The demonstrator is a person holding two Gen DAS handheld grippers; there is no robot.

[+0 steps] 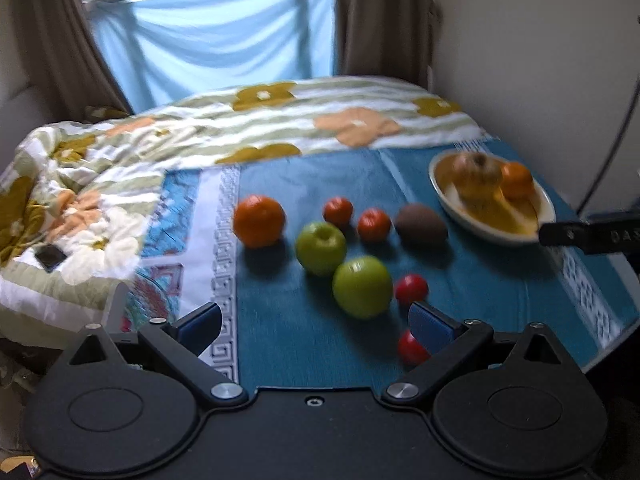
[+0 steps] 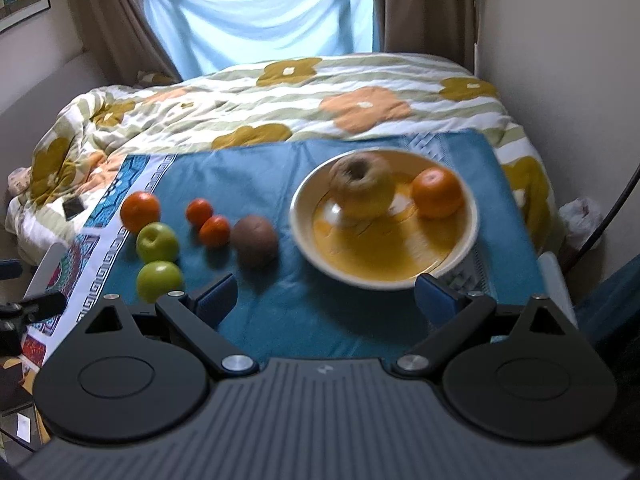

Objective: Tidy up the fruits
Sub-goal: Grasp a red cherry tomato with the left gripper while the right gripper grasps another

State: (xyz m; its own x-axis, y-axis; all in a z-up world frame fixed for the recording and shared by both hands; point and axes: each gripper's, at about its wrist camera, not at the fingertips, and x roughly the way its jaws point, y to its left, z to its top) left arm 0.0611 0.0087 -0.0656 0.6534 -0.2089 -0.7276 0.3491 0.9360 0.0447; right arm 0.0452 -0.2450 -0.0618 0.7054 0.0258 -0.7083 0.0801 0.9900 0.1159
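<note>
Only the white letters "DAS", cut off at the frame edge, read on the black bar [image 1: 592, 235] just right of the cream-rimmed yellow bowl [image 1: 476, 224].

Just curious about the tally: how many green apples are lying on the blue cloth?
2. One green apple lies beside the big orange; the other green apple sits nearer the camera, next to a small red fruit. None seems hidden.

Bed [image 2: 280, 92]: floral quilt [image 2: 360, 80], blue cloth [image 2: 320, 308], phone [image 2: 73, 209].
</note>
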